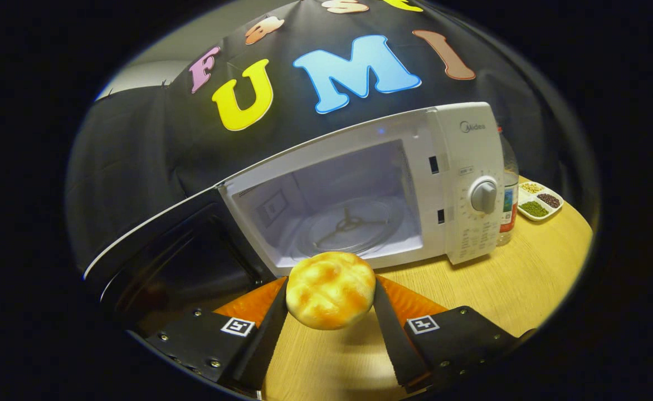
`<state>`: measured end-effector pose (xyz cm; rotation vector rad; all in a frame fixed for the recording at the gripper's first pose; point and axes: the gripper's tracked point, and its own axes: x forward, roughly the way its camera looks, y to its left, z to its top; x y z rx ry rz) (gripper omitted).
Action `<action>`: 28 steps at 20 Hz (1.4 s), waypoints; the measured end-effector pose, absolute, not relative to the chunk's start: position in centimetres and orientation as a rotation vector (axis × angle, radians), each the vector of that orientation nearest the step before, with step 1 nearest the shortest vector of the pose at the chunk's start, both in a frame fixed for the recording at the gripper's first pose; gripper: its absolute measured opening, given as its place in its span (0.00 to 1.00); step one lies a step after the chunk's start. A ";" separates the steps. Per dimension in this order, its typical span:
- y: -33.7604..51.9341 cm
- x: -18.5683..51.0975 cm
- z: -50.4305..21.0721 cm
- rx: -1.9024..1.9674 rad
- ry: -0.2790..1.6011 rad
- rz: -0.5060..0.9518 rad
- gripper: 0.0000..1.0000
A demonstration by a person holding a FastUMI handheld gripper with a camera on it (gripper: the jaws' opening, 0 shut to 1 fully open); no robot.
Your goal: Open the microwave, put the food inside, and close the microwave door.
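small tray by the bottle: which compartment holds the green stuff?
In the divided tray, the compartment nearest the claw, with green grains. The others hold dark and pale grains. Claw grips the bun.

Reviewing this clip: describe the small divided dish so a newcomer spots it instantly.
Start at the white microwave with its door open. Past its dial side stands a clear bottle, and beyond that, on the wooden table, sits the white divided dish, alone in holding separate heaps of grains.

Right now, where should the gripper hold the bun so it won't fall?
By its two rounded sides, from the front, as now: the gripper has one finger pressing each side of the bun. It is flat and wide, so side pressure should hold it level before the open microwave.
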<state>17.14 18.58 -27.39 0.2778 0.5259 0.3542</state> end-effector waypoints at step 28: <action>22.5 28.4 -30.9 0.341 0.465 0.248 0.95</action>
